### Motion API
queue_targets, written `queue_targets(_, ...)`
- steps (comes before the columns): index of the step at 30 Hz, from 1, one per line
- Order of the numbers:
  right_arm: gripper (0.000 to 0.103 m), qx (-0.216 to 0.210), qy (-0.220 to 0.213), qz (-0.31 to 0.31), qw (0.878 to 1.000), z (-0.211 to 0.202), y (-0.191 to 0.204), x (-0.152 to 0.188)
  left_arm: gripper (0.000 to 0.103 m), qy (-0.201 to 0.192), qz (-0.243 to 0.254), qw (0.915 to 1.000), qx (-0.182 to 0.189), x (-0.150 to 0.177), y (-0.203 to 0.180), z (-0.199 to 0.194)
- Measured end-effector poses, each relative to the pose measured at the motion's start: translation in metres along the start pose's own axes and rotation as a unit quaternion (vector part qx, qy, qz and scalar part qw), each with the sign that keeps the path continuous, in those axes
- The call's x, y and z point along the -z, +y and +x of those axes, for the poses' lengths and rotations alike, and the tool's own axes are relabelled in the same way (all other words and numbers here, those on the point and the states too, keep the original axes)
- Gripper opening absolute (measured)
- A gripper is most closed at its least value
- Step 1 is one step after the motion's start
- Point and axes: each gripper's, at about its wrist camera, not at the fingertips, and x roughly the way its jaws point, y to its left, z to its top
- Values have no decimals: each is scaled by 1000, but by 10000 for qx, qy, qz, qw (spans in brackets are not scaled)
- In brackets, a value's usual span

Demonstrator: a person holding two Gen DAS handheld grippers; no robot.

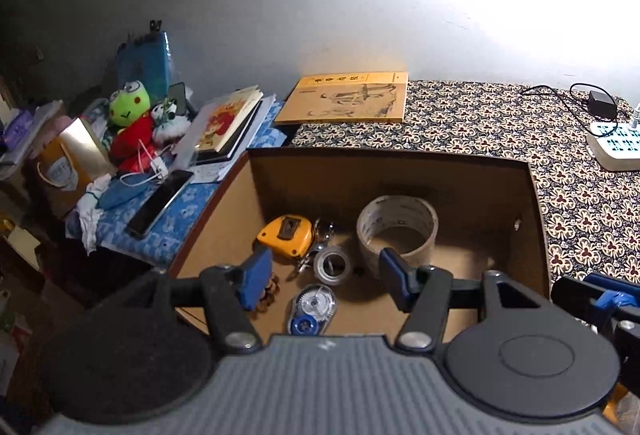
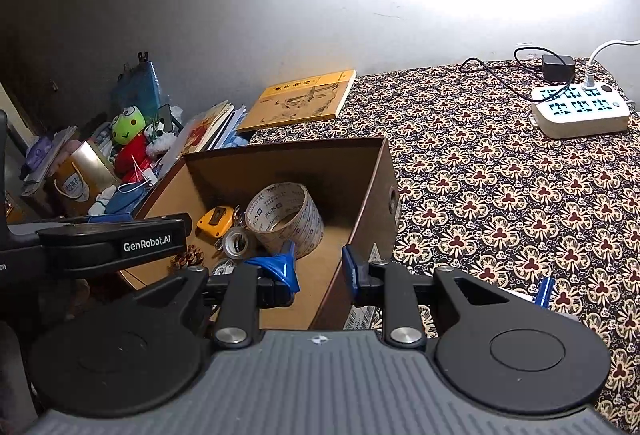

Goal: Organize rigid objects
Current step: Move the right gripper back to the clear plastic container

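The box (image 1: 536, 195) sits at the counter's (image 2: 500, 195) left edge, holding tape (image 1: 396, 231), a tape measure (image 1: 286, 235) and small items. The left hand-held gripper (image 1: 324, 277) hangs apart above them, empty. The right hand-held gripper (image 2: 320, 269) straddles the box's right wall, pads apart; open cloth lies rightward.

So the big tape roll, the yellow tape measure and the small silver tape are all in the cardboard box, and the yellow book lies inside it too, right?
Not quite. The yellow book lies outside the cardboard box, on the patterned cloth behind it, as the left wrist view shows. The big tape roll, yellow tape measure and small silver tape are inside.
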Motion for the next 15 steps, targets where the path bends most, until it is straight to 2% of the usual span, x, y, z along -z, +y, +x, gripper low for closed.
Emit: queue_targets(15,7,20,36,310,9995,-28,-46,8,61,51,136,9999,43,8,-49,-26)
